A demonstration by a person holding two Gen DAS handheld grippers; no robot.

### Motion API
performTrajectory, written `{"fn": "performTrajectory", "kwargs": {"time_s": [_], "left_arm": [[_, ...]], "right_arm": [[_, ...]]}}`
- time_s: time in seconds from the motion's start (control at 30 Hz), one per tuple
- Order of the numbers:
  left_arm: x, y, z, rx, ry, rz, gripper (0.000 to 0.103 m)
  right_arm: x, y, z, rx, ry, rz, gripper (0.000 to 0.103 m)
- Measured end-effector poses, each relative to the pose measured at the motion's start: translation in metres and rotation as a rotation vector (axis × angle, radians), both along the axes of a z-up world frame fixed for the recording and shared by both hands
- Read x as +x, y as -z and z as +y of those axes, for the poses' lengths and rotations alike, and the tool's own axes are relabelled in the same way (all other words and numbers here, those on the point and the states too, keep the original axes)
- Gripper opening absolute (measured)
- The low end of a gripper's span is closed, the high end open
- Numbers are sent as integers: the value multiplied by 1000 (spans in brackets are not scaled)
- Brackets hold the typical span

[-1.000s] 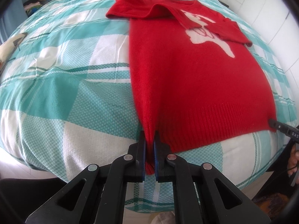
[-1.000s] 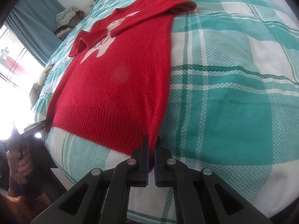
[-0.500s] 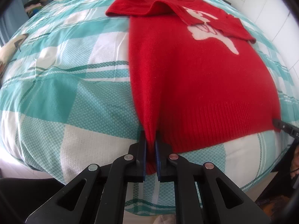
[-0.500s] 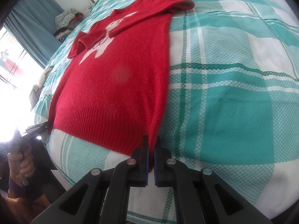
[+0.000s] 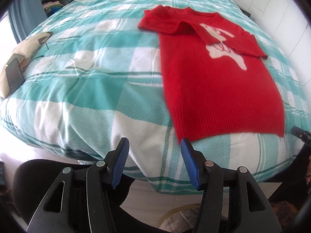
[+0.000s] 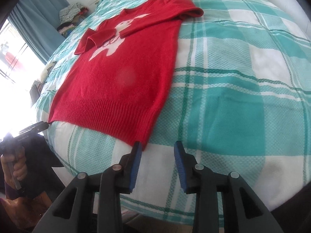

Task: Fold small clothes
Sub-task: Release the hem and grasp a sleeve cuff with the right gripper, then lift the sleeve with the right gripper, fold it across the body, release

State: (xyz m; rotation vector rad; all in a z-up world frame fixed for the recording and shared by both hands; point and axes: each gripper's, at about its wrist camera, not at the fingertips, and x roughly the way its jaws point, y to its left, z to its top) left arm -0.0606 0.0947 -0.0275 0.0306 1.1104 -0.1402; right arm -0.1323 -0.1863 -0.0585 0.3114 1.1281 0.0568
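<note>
A small red sweater [image 5: 217, 89] with a white animal figure lies flat on the bed, both sleeves folded across its chest; it also shows in the right wrist view [image 6: 124, 77]. My left gripper [image 5: 154, 145] is open and empty at the bed's near edge, its right finger just below the hem's left corner. My right gripper [image 6: 156, 147] is open and empty, its left finger touching the hem's right corner. The left gripper's tip also shows in the right wrist view [image 6: 36, 127], and the right gripper's tip in the left wrist view [image 5: 300, 133].
The bed has a teal and white plaid cover [image 5: 93, 89]. A cream pillow with a dark object [image 5: 13, 71] lies at its left edge. A pile of clothes [image 6: 71, 13] sits by blue curtains at the far side. A white wall borders the right.
Both grippers have opened and let go of the sweater's hem corners. The hem now lies flat on the bed. The left gripper has shifted left of the hem corner.
</note>
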Motion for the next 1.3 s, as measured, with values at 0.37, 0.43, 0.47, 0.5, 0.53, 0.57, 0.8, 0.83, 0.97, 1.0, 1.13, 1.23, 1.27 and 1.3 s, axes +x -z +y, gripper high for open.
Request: {"fn": "performTrajectory", "kwargs": {"time_s": [0.37,0.43,0.47,0.5,0.53,0.57,0.8,0.83,0.97,1.0,1.13,1.23,1.27,1.3], "left_arm": [[97,-40,-1,-116,-250,-359,81],[107,-20,-3,-23,-277,-265,78],[109,-14,-1,-34,-266,-231,78],[108,-12,2,-59,-263,-217,78],[108,-11,4,-72,-266,-213,78],[109,-11,5,-68,-268,-215,78],[109,-7,6,-52,-283,-192,78],[110,-6,6,-56,-282,-180,78],[111,-2,1,-68,-271,-157,78],[110,-2,-1,-64,-268,-156,78],[110,1,-9,-30,-261,-156,78],[112,6,-10,-17,-267,-142,78],[112,7,-11,-19,-268,-137,78],[113,8,-10,-23,-269,-133,78]], "right_arm": [[159,-70,98,-339,-370,-209,62],[190,-52,129,-333,-456,-208,62],[202,-41,142,-349,-483,-211,61],[214,-30,151,-369,-498,-215,61],[223,-18,157,-379,-503,-220,61],[235,-6,158,-378,-498,-212,61],[250,-6,80,-221,-247,-242,7],[245,-18,56,-208,-177,-270,7],[206,-50,-80,-158,173,-315,7],[192,-53,-113,-147,262,-315,7],[132,-45,-208,-125,539,-304,7],[104,-19,-249,-26,679,-240,7],[98,-13,-259,32,715,-232,7],[95,-8,-264,70,739,-218,7]]}}
